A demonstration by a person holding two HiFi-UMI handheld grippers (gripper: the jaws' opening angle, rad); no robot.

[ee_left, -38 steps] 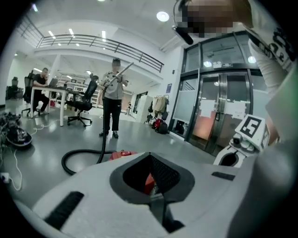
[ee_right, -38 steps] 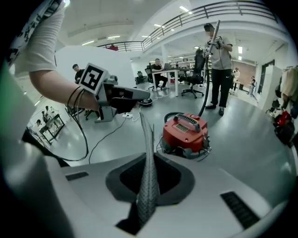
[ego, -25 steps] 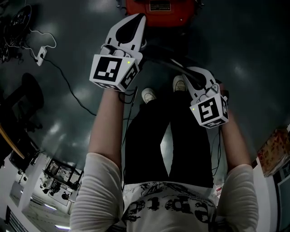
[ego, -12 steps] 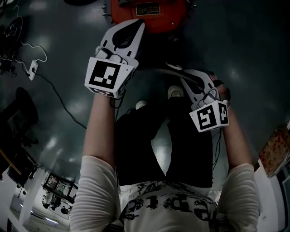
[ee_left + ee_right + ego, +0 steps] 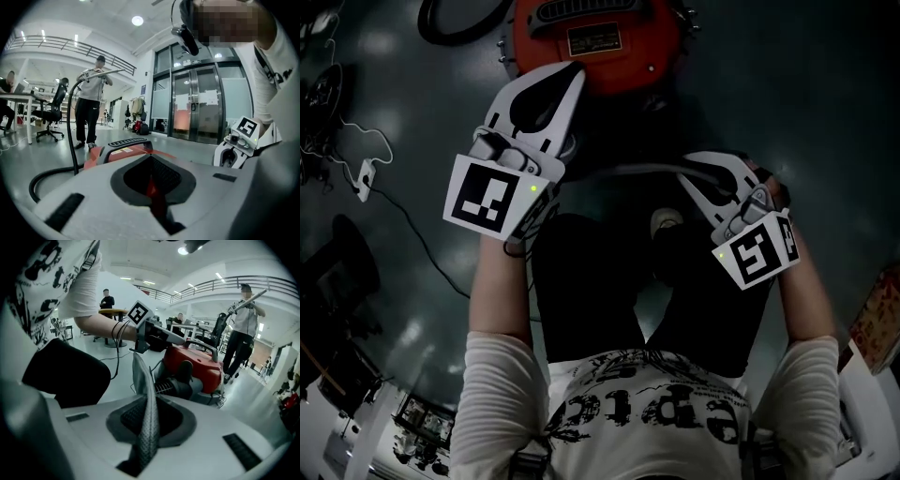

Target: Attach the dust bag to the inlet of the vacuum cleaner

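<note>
The red vacuum cleaner [image 5: 600, 42] stands on the dark floor at the top of the head view. My left gripper [image 5: 574, 73] hovers over its near edge with jaws shut and nothing visible between them; its own view looks across the red body [image 5: 122, 152]. My right gripper [image 5: 689, 169] is lower right, shut on the grey dust bag [image 5: 637, 171], which shows as a thin curved strip running left from the jaws. In the right gripper view the mesh bag [image 5: 147, 413] stands edge-on between the pads, with the vacuum [image 5: 197, 364] and a dark round port [image 5: 183, 373] beyond.
A black hose [image 5: 450, 28] curls at the vacuum's left. A cable and white adapter [image 5: 364, 173] lie on the floor at left. My legs and a shoe [image 5: 664, 223] are below the grippers. Another person [image 5: 91, 108] with a wand, an office chair [image 5: 51, 117] and glass doors [image 5: 197, 112] stand farther off.
Both grippers have sunk toward the floor and rolled a little. The vacuum cleaner has come further into the head view. The right gripper still holds the bag.
</note>
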